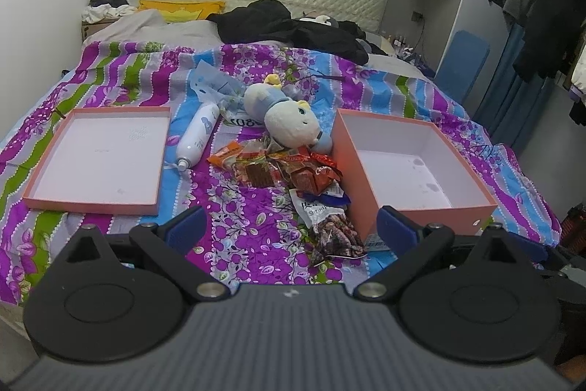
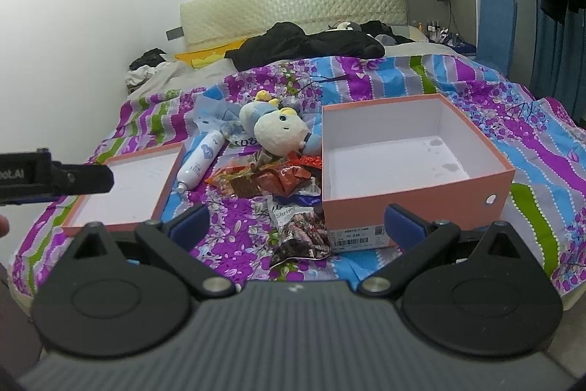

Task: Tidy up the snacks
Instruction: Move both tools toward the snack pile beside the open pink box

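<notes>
1. On the bed (image 1: 256,244), the snacks (image 1: 278,167) lie heaped between the lid (image 1: 99,152) and the box (image 1: 414,171), touching the box's near-left wall. A plush toy (image 1: 289,120) rests against the far side of the heap; a white bottle (image 1: 197,134) lies just left of it.
2. Left gripper (image 1: 289,226): fingers apart, holding nothing, hovering short of the heap.
3. Right gripper (image 2: 296,222): fingers apart, holding nothing, facing the shrimp bag (image 2: 300,233) at the box corner.
4. Step in hand, as judged: the first pick, since the box is empty.
5. Take the shrimp bag first; it lies nearest and apart from the toy.
6. Pinch the bag at its crimped end. The film likely slips and the contents may crush.
7. Lift clear of the box wall before moving across; the light cardboard may slide on the bedding.
8. Leave the toy and bottle alone.
</notes>
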Action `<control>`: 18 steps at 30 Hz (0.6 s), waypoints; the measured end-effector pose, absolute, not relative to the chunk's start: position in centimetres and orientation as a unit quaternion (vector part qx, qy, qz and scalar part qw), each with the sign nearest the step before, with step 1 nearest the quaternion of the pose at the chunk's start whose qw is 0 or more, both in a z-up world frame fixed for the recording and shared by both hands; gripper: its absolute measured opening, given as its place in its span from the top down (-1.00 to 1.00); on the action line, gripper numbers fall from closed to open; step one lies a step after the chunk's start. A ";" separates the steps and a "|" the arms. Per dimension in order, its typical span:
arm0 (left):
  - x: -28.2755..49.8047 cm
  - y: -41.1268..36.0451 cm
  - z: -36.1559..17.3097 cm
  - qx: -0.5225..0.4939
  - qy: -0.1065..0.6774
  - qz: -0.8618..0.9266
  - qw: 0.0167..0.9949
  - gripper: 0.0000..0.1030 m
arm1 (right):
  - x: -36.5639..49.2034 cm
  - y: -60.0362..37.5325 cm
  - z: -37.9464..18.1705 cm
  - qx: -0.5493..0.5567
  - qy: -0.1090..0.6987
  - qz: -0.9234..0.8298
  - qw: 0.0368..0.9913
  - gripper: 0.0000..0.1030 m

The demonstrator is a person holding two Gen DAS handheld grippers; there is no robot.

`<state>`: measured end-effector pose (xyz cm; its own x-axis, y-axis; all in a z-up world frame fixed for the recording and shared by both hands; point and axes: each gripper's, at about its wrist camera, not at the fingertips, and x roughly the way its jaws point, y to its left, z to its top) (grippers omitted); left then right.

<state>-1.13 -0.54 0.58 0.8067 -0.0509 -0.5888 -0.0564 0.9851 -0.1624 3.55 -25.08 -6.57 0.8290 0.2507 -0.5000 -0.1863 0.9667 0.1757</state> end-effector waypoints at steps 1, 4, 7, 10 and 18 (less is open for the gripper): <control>-1.2 -0.5 0.5 -0.087 0.311 0.002 0.947 -0.96 | 3.6 -25.0 -6.6 0.059 0.270 0.115 0.954 -1.00; -1.1 -0.4 0.6 -0.088 0.311 0.004 0.946 -0.96 | 3.7 -24.8 -6.6 0.058 0.272 0.117 0.953 -1.00; -1.2 0.1 0.6 -0.089 0.309 0.007 0.947 -0.96 | 3.8 -24.7 -6.6 0.057 0.272 0.120 0.953 -1.00; -1.2 0.2 0.7 -0.090 0.309 0.007 0.947 -0.96 | 3.9 -24.6 -6.7 0.058 0.273 0.121 0.953 -1.00; -1.3 0.4 0.4 -0.090 0.312 0.005 0.946 -0.96 | 4.1 -24.3 -6.8 0.059 0.276 0.125 0.951 -1.00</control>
